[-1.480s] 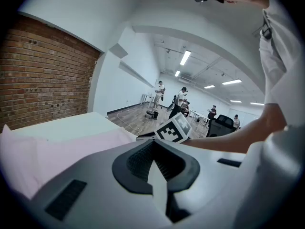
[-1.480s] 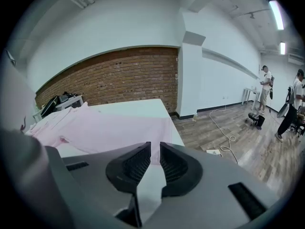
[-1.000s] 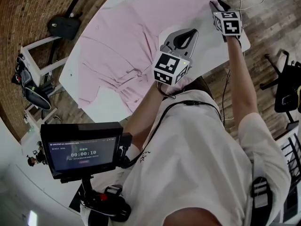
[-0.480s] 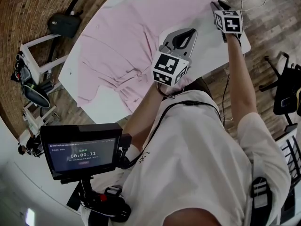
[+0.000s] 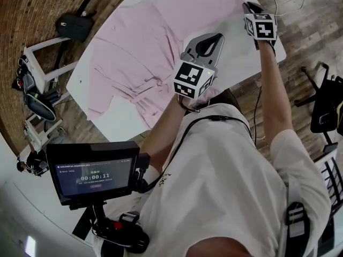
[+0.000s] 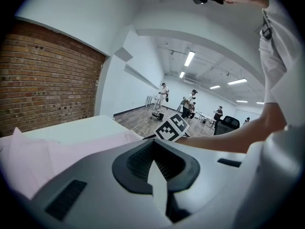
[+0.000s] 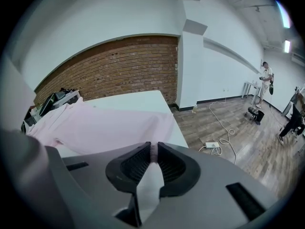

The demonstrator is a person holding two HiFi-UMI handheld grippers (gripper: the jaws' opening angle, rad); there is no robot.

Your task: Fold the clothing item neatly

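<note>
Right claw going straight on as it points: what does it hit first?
The pink shirt. The right claw has just been closing with the shirt's edge between its jaws; more of it lies ahead on the white table.

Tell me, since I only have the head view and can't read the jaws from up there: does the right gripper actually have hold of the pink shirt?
Observer: Yes. In the right gripper view the right gripper has just been closing its jaws, and an edge of the pink shirt is pinched between them.
Operator: And the left one, is it gripping cloth too?
Observer: In the left gripper view the left gripper has its jaws fully together, and I can make out no cloth between them.
</note>
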